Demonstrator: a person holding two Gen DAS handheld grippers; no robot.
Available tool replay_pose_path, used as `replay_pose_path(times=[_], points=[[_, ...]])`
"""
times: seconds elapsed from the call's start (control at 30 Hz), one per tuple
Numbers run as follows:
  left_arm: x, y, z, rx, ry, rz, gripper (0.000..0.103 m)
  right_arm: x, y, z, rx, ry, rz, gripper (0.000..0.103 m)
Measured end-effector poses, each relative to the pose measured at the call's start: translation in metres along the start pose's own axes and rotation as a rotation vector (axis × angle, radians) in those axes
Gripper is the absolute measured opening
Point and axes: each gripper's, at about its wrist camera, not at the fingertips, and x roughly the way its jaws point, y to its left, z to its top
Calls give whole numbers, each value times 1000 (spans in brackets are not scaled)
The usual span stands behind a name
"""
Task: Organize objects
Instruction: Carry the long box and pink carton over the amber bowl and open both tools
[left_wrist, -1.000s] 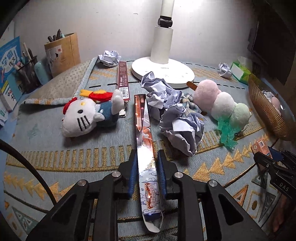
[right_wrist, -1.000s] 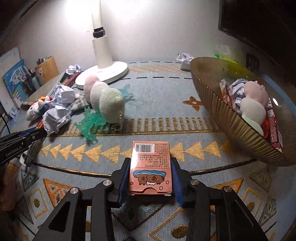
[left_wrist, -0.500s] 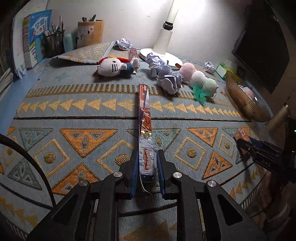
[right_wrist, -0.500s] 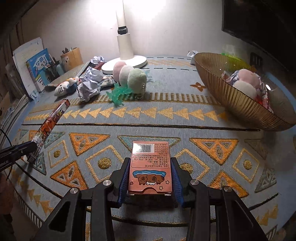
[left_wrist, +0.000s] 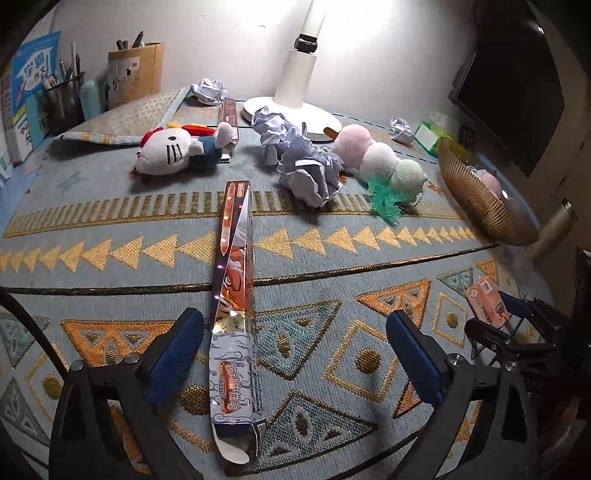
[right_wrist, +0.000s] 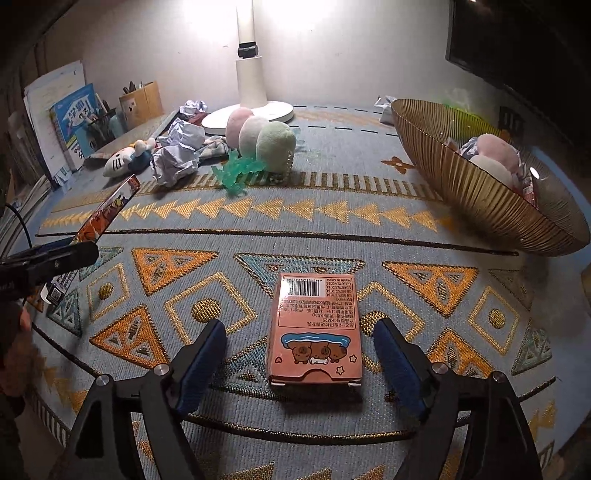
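A long pen box (left_wrist: 233, 295) lies on the patterned cloth between the fingers of my left gripper (left_wrist: 295, 343), which is open and apart from it. It also shows at the left of the right wrist view (right_wrist: 107, 210). A pink card box (right_wrist: 316, 325) lies flat between the fingers of my right gripper (right_wrist: 299, 350), which is open and not touching it. In the left wrist view the pink box (left_wrist: 485, 301) shows at the far right.
A gold ribbed bowl (right_wrist: 476, 192) holding plush balls stands at the right. A Hello Kitty plush (left_wrist: 177, 149), crumpled paper (left_wrist: 308, 170), a three-ball plush (left_wrist: 380, 158), a green plastic toy (left_wrist: 384, 199) and a lamp base (left_wrist: 291, 110) lie farther back. Pen holders (left_wrist: 135, 74) stand back left.
Both grippers have opened and let go: the pen box and the pink box now lie on the cloth near the front edge. Both had pulled back from the clutter.
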Motion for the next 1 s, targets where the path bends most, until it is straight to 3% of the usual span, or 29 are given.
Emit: replay_pose_path(times=[0.13,0.2,0.27,0.37,0.43,0.5,0.6,0.77,1.0], points=[[3,-4,3,7,4,51,93,0,-1,1,5,-3,1,82],[3,0,7,-11,-5,85,80,-1,-3,1,26,-8,5,82],[4,2,11,-7,-7,136,51,-1,-7,3,52,-9,8,82],[7,3,15,16,4,179,29,2,-12,7,86,-8,-15,82],[8,-1,14,48,10,183,15,3,-12,9,90,-10,-33,65],[6,-9,12,70,6,152,14,2,-5,11,54,-10,-50,40],[1,-25,7,102,-18,122,14,-3,7,9,18,-3,18,40],[-23,-48,13,117,-85,55,14,-17,1,11,72,-21,145,40],[-42,-103,50,175,-169,-55,14,-61,-52,33,189,-144,132,40]])
